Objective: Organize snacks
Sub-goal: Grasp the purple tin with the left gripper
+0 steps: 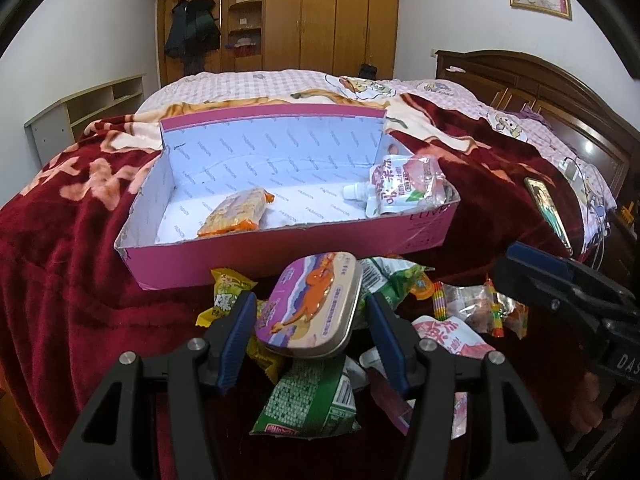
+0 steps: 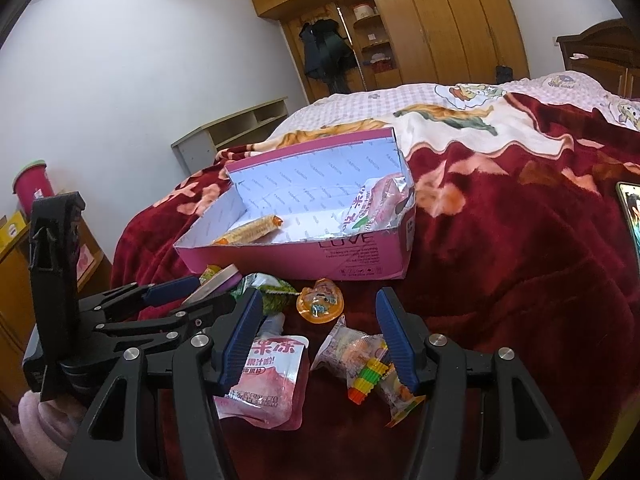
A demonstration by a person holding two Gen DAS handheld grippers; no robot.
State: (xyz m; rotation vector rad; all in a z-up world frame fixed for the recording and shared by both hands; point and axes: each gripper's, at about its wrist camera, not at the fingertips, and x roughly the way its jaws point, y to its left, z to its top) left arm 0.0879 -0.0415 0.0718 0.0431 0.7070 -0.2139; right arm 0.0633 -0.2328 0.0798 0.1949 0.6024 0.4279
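A pink open box [image 1: 280, 254] [image 2: 360, 258] stands on the red blanket. It holds an orange cracker pack [image 1: 236, 212] [image 2: 250, 232] and a pink jelly pouch [image 1: 404, 184] [image 2: 372, 206]. My left gripper [image 1: 310, 320] is shut on a purple tin with an orange dinosaur [image 1: 312, 306], held tilted above a pile of green and yellow snack packs [image 1: 308, 396]. The tin also shows in the right wrist view [image 2: 218, 282]. My right gripper [image 2: 318, 338] is open above a pink jelly pouch [image 2: 272, 380] and a clear candy pack [image 2: 360, 364].
An orange jelly cup [image 2: 320, 306] lies in front of the box. A phone [image 1: 548, 208] lies on the blanket to the right. Behind the bed are a wooden wardrobe [image 1: 320, 16] and a low shelf [image 1: 88, 108].
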